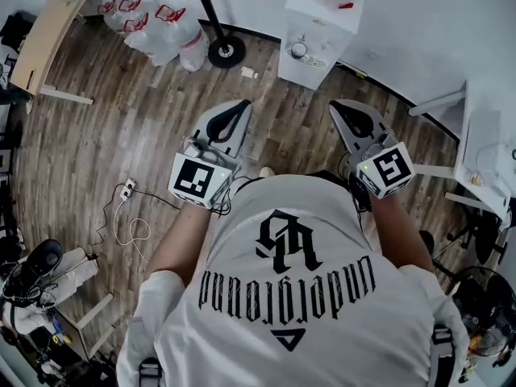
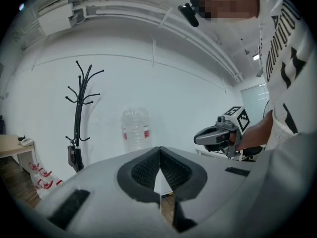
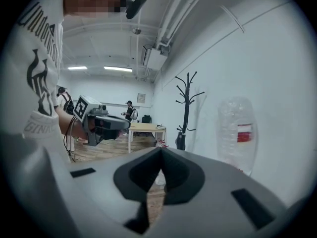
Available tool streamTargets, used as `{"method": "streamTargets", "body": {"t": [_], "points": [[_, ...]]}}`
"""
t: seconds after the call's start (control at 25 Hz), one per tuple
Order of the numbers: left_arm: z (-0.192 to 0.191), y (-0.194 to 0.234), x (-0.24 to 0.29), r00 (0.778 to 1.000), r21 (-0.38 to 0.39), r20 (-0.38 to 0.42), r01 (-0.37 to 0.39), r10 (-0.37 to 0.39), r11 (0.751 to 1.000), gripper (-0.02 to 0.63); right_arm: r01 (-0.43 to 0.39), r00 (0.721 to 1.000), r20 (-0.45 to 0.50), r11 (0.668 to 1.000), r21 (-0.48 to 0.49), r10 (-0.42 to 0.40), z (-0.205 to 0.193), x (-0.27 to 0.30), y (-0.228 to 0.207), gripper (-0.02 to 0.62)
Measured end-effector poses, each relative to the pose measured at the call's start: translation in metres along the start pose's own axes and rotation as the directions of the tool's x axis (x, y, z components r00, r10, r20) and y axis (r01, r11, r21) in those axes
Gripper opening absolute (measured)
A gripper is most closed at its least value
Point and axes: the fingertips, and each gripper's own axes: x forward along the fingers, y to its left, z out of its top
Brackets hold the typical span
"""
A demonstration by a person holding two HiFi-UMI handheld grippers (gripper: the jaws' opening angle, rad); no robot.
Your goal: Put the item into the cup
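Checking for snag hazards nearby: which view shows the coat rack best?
The left gripper view: the black coat rack stands largest there, hooks and pole clear against the white wall. The right gripper view shows it smaller and farther off. The head view catches only its round base and lower pole from above.

Left tool [image 2: 159, 155]: jaws closed together, nothing between them. Clear water bottle [image 2: 135, 129] stands upright ahead, against the white wall [image 2: 198, 90]. Black coat stand [image 2: 78, 118] to its left. Right tool [image 2: 200, 138] hand-held at right.
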Motion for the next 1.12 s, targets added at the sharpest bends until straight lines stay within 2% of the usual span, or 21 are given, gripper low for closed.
{"method": "streamTargets", "body": {"t": [0.4,0.68,0.84,1.12], "points": [[0.011,-0.085,0.026,0.999,0.010,0.006,-0.046,0.046,0.999,0.008,-0.074,0.997,0.022,0.997,-0.015,0.075,-0.012,-0.083,-0.017,0.005],[0.017,-0.169,0.048,0.997,0.020,0.004,-0.074,0.074,0.997,0.008,-0.100,0.994,0.036,0.995,0.007,0.100,-0.031,-0.169,-0.027,0.005],[0.024,-0.220,0.053,0.997,-0.009,-0.014,-0.080,0.080,0.997,0.008,-0.119,0.992,0.053,0.993,0.018,0.118,-0.041,-0.213,-0.026,0.005],[0.035,-0.277,0.051,0.993,-0.007,-0.035,-0.109,0.109,0.994,0.008,-0.150,0.987,0.061,0.987,0.058,0.146,-0.055,-0.264,-0.020,0.005]]}}
